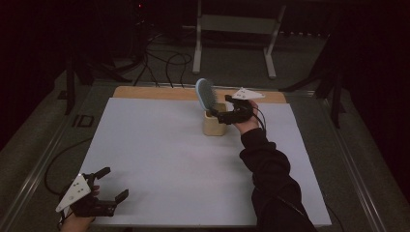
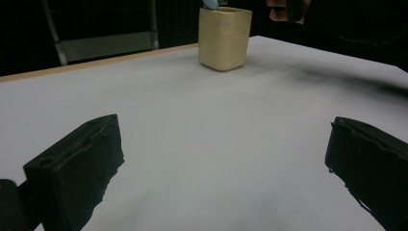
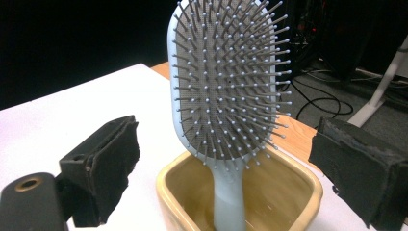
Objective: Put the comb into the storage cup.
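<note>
A pale blue hairbrush (image 1: 205, 94) (image 3: 226, 86) stands handle-down in a cream square cup (image 1: 214, 123) (image 3: 293, 192) (image 2: 224, 38) at the far middle of the white mat. My right gripper (image 1: 215, 110) (image 3: 226, 163) is at the cup's right side, its jaws open on either side of the brush and cup rim without touching them. My left gripper (image 1: 112, 182) (image 2: 223, 163) rests at the mat's near left corner, jaws wide open with nothing between them. It points across the mat toward the cup.
The white mat (image 1: 159, 159) covers a wooden tabletop (image 1: 154, 92) whose far strip shows. Beyond the table are cables (image 1: 169, 63) on the floor and a metal stand (image 1: 237, 29). The person's dark sleeve (image 1: 270, 179) crosses the mat's right side.
</note>
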Demonstrator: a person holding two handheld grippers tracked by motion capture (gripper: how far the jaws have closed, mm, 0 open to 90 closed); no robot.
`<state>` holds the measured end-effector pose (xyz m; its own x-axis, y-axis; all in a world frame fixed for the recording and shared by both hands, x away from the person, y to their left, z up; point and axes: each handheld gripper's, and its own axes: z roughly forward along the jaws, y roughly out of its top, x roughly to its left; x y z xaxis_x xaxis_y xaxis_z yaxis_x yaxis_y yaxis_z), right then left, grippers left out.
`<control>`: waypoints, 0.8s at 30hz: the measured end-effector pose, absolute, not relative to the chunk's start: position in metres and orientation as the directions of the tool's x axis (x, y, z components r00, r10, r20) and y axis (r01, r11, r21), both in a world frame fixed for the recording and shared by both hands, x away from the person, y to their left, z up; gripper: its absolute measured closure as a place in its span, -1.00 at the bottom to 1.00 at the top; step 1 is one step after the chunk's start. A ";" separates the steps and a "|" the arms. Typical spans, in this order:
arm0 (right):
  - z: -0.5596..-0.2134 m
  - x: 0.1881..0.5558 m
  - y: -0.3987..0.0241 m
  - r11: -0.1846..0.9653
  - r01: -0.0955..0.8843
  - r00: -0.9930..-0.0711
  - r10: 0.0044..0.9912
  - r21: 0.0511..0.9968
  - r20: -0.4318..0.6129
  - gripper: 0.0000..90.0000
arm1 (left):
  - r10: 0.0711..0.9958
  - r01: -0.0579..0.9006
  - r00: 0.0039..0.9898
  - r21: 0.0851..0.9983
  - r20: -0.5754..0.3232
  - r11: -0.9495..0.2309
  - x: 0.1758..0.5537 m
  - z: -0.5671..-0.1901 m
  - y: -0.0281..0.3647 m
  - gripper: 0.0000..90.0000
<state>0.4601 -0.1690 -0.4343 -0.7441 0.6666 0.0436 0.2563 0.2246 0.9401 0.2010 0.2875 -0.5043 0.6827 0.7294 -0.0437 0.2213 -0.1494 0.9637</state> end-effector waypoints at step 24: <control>-0.412 0.434 -0.178 0.244 0.270 -0.752 0.657 0.931 0.046 -0.81 | 0.725 0.207 0.687 0.968 -0.041 -0.142 0.198 -0.503 0.289 -1.00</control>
<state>0.4341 -0.1781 -0.4120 -0.7522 0.6573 0.0460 0.2700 0.2438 0.9315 0.1983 0.2894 -0.5031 0.6874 0.7251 -0.0411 0.2074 -0.1417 0.9679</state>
